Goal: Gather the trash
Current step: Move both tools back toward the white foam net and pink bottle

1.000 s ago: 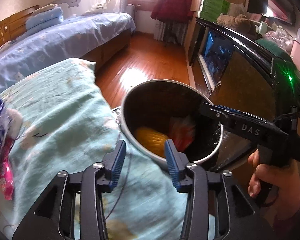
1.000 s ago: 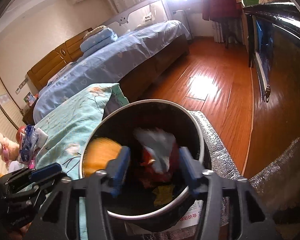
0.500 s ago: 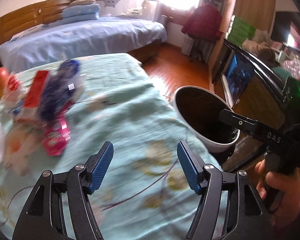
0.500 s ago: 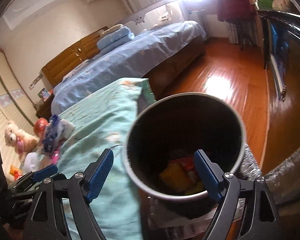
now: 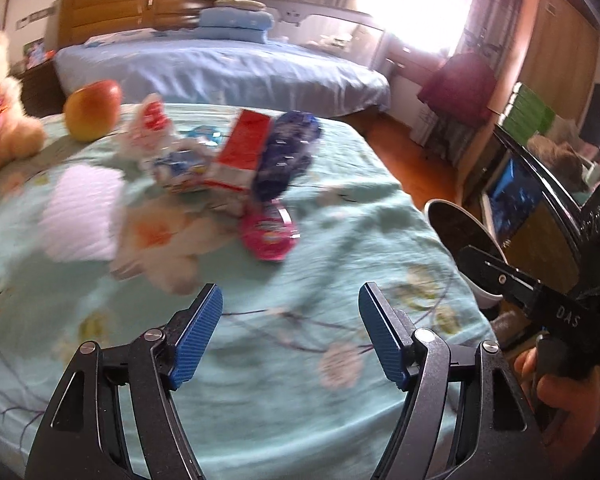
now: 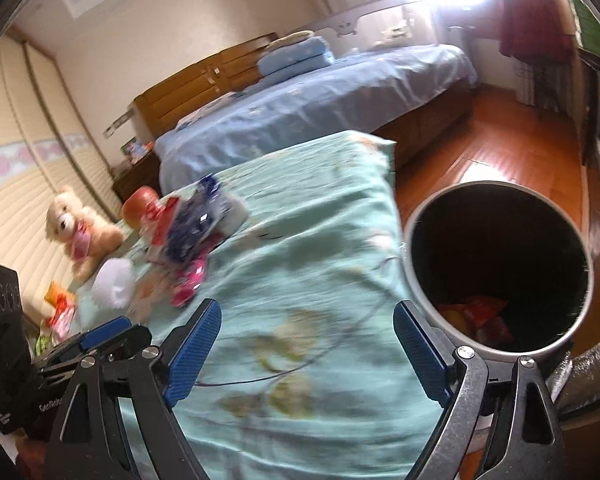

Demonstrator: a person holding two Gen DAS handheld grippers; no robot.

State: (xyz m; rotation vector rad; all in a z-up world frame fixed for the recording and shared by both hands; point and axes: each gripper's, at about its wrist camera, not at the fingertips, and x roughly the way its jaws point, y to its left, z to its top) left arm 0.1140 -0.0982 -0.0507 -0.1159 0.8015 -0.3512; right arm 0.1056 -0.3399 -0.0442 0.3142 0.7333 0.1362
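A heap of trash lies on the teal bedspread (image 5: 300, 360): a pink wrapper (image 5: 269, 233), a dark blue bag (image 5: 286, 160), a red and white carton (image 5: 242, 151), a white crumpled tissue (image 5: 82, 213) and other wrappers. The heap also shows in the right wrist view (image 6: 188, 232). A round bin (image 6: 496, 268) beside the bed holds red and yellow wrappers (image 6: 476, 314); its rim shows in the left wrist view (image 5: 466, 236). My left gripper (image 5: 290, 334) is open and empty, short of the heap. My right gripper (image 6: 306, 354) is open and empty, between bed and bin.
An apple (image 5: 93, 110) and a teddy bear (image 5: 0, 108) sit at the far left of the bedspread. A second bed with blue sheets (image 5: 220, 76) lies behind. A dark cabinet (image 5: 540, 216) stands right of the bin on the wooden floor (image 6: 512, 148).
Both grippers have swung left, away from the bin and toward the trash heap. Both have opened wider. The wrapper the right gripper held a second ago now lies in the bin.
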